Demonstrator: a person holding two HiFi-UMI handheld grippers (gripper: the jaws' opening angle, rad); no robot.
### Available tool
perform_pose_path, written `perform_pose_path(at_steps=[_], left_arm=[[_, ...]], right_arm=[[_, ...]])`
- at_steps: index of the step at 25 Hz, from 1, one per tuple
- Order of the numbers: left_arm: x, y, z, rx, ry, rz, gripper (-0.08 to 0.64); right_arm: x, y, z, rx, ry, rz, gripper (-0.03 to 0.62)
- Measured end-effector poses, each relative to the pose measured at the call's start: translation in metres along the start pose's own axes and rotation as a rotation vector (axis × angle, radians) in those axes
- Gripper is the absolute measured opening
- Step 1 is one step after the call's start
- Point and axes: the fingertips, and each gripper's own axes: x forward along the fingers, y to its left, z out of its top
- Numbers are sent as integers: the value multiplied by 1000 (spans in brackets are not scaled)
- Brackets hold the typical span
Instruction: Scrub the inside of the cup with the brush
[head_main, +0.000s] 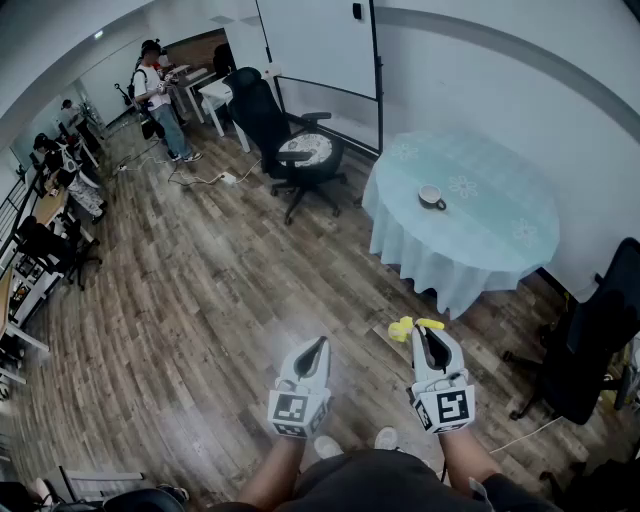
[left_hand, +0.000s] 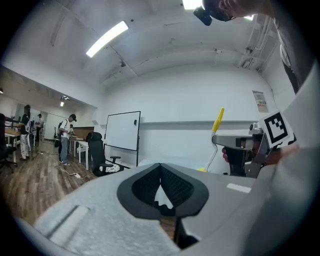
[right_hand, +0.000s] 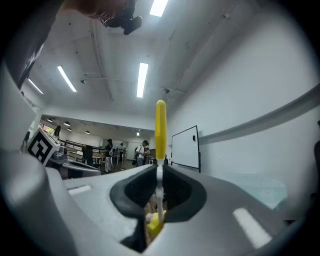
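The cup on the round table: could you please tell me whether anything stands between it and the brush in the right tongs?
Nothing visible does: only open floor and the draped edge of the table lie between the brush and the cup.

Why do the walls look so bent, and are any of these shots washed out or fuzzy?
Head view: a wide lens bows the wall and the round table, light even, no glare. Left gripper view: dark corners, ceiling lamp blown white, the left tool looms soft up close. Right gripper view: same dark rim, ceiling strips blown white, yellow brush clear.
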Motion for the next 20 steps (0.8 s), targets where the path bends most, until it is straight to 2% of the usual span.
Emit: perform_pose_path(at_steps=[7, 20], left_arm=[[5, -11, -4, -5, 7, 8, 5], [33, -65, -6, 26, 13, 28, 5]], right_arm=[[-2, -10, -2, 20, 7, 11, 35], [-15, -53, 3, 71, -49, 89, 35]])
